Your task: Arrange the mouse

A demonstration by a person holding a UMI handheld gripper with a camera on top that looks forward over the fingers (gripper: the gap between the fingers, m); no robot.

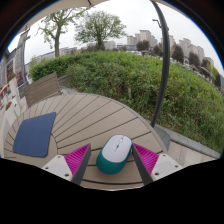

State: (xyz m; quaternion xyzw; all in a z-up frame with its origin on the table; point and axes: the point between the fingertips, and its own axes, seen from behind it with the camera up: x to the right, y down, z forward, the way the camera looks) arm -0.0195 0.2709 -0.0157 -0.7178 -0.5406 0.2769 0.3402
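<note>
Mouse (115, 152) on counter (90, 115) between fingers (78, 158) | fingers wide, gaps either side, no grip yet | pad (35, 133) beyond-left, likely destination for mouse

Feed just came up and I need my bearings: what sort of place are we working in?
Outdoors, likely a wooden deck by a park or garden: a green hedge and trees beyond, buildings behind. The mouse stands between the open fingers, beside a blue mouse pad.

The mouse (115, 153) is white on top and teal around the bottom. It lies flat on the wooden table, between the gripper's two fingers, with gaps beside it.
</note>
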